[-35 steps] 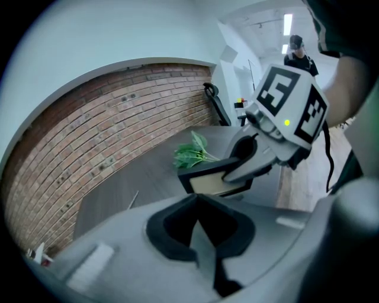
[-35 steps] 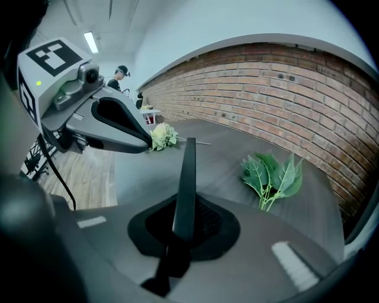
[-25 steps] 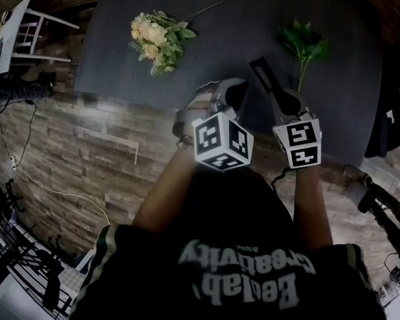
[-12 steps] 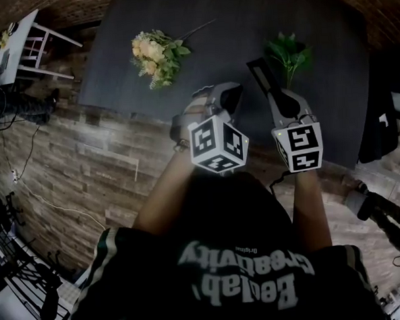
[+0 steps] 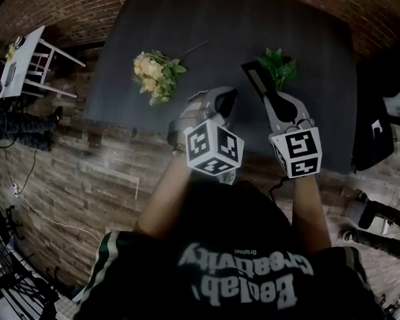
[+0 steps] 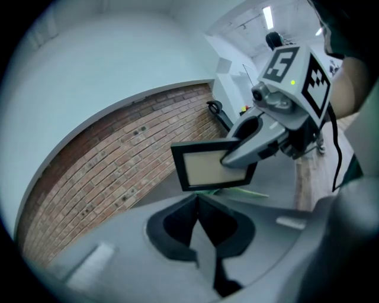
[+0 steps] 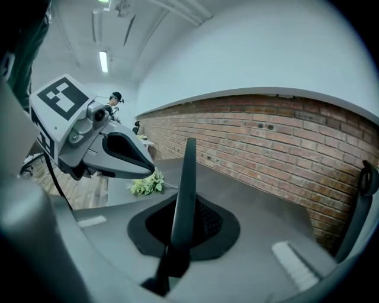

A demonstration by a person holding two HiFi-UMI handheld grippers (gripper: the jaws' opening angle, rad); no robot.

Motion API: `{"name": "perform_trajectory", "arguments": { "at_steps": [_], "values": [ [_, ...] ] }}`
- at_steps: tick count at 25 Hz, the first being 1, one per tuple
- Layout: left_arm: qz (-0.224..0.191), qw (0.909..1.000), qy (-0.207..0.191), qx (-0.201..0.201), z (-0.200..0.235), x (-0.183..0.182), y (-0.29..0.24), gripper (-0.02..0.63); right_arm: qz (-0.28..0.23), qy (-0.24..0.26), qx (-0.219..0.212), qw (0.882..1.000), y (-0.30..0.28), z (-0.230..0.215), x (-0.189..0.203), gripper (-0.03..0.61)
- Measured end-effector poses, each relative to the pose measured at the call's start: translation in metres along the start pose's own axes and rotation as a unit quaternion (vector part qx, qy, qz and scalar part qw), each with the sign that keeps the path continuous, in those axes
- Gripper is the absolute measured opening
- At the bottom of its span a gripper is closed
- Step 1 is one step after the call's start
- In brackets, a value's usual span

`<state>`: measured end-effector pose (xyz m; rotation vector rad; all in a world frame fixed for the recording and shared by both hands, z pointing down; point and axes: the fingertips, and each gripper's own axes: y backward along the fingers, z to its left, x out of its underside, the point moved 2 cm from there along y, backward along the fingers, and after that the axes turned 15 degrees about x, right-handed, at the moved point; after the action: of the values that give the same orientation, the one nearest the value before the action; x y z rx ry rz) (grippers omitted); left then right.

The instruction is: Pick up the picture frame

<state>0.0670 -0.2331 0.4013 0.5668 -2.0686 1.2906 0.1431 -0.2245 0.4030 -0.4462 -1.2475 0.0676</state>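
Observation:
My right gripper [image 5: 270, 99] is shut on the black picture frame [image 5: 255, 74] and holds it up over the dark table [image 5: 225, 26]. The right gripper view shows the frame [image 7: 185, 189] edge-on, standing upright between the jaws of that gripper [image 7: 182, 220]. From the left gripper view the frame [image 6: 204, 167] shows a pale cream panel, with the right gripper [image 6: 237, 155] clamped on its right side. My left gripper [image 5: 225, 99] hovers just left of the frame, apart from it. Its jaws [image 6: 198, 207] are shut with nothing in them.
A bunch of cream flowers [image 5: 154, 72] lies at the left of the table. A green leafy sprig [image 5: 280, 68] lies at the right, just behind the frame. A brick wall [image 7: 284, 148] runs along the far side. A white chair [image 5: 31, 58] stands on the wooden floor at the left.
Both grippers have risen, and the frame has gone up with the right one. The left gripper stays shut and empty beside it.

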Motion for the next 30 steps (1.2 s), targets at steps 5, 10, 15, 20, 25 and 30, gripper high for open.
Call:
{"name": "perform_trajectory", "arguments": {
  "at_steps": [5,10,15,20,25,30],
  "values": [
    [-0.012,0.9998,-0.009,-0.015,0.003,-0.017,0.012,0.003,-0.027,0.008,0.005,1.0,0.016,-0.006,-0.02,0.023],
    [-0.026,0.999,-0.016,-0.033,0.009,-0.031,0.029,0.005,-0.056,0.015,0.015,0.998,0.032,-0.012,-0.043,0.025],
    [-0.039,0.9979,-0.02,-0.047,0.012,-0.04,0.046,0.004,-0.076,0.019,0.024,0.997,0.049,-0.012,-0.059,0.025],
    [-0.053,0.997,-0.021,-0.052,0.011,-0.049,0.059,0.004,-0.099,0.023,0.031,0.994,0.065,-0.015,-0.077,0.025],
    [-0.07,0.9956,-0.02,-0.06,0.012,-0.062,0.07,0.005,-0.116,0.024,0.045,0.992,0.078,-0.023,-0.087,0.025],
    [-0.08,0.994,-0.026,-0.069,0.01,-0.071,0.08,0.004,-0.134,0.023,0.053,0.989,0.087,-0.027,-0.093,0.025]
  ]
}}
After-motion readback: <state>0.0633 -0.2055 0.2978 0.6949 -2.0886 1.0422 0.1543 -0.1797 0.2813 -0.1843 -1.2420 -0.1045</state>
